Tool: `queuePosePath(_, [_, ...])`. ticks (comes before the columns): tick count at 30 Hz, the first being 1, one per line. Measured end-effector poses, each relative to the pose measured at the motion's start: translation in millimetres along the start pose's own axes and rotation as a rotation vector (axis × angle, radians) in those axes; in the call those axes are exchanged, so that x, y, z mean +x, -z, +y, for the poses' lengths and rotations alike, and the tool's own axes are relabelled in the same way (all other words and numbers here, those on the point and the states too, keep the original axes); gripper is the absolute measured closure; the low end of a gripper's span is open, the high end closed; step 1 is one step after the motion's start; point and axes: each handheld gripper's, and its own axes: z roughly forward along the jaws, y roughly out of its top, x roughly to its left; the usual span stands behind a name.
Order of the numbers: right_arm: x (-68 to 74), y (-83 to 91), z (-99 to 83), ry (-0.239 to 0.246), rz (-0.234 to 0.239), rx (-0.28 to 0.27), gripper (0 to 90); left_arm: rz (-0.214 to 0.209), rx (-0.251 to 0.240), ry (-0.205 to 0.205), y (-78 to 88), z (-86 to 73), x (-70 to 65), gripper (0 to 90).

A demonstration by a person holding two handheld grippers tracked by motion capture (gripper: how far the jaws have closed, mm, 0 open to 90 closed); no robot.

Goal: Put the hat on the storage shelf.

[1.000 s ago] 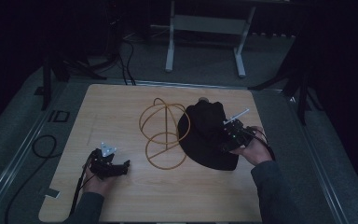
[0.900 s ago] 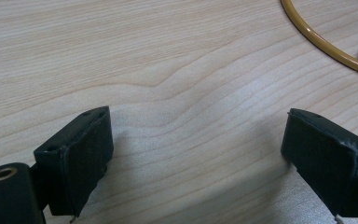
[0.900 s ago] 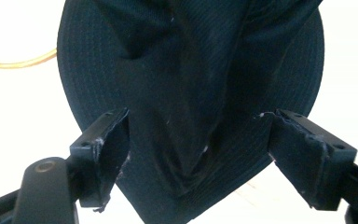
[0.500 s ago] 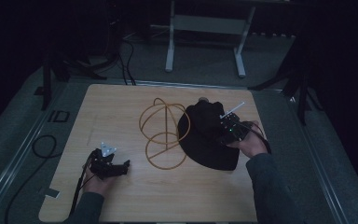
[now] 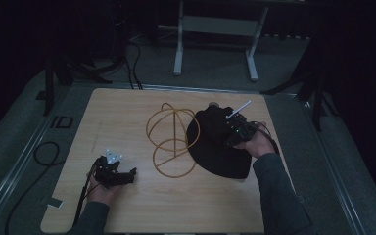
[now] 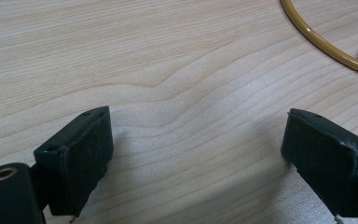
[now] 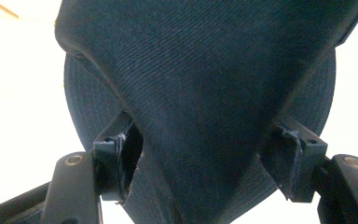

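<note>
Looking down from the high view, I am seeing the black cap [image 5: 218, 147] lying on the wooden table [image 5: 127, 117], toward its right edge and about midway between the far and near edges. The right claw [image 5: 225, 128] is sitting on top of the cap, with the person's right hand [image 5: 258, 146] behind it on the side toward the right edge. In the right gripper view the dark twill cloth [image 7: 205, 84] of the cap is bunching up into a fold between the two black jaws. The jaws have just been closing, and both pads are lying against the sides of that fold, so I am logging the right claw as grasping the cap. The brim is showing behind the fold as a rounded dark edge.

Just beside the cap, toward the table's middle, the yellow wire frame [image 5: 170, 138] is standing on the wood, its bottom ring close to the cap's edge; I cannot tell whether the two are touching.

The left claw [image 5: 122, 175] is resting near the near-left corner of the table, held in the left hand [image 5: 100, 188]. In the left gripper view its jaws are standing wide apart over bare wood: released, nothing between them. A curve of the yellow wire frame is showing at that view's upper right, well apart from the jaws.
</note>
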Motion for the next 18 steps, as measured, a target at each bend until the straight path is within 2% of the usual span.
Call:
queuePosePath(2, [-1.3,-2.9,2.1,-0.007,-0.002,0.015,36.4,0.000,0.000,0.000,0.0,0.0,0.0,9.4])
queuePosePath(8, [-8.1,-6.4,4.7,-0.017,0.060,0.046,68.8,0.000,0.000,0.000,0.0,0.0,0.0,9.4])
queuePosePath(9, [-8.1,-6.4,4.7,-0.017,0.060,0.046,68.8,0.000,0.000,0.000,0.0,0.0,0.0,9.4])
queuePosePath(10, [-9.1,-7.0,4.9,-0.020,0.062,0.051,72.9,0.000,0.000,0.001,0.0,0.0,-0.1,9.4])
queuePosePath(11, [-9.7,-8.4,5.0,-0.015,0.056,0.053,81.2,0.000,0.000,0.000,0.0,0.0,0.0,9.4])
queuePosePath(15, [-9.0,-9.4,4.6,-0.005,0.053,0.068,86.2,0.000,0.000,0.001,0.0,0.0,0.0,9.4])
queuePosePath(18, [-8.6,-8.9,4.6,-0.001,0.051,0.070,86.7,0.000,0.001,0.000,0.0,0.0,0.0,9.4])
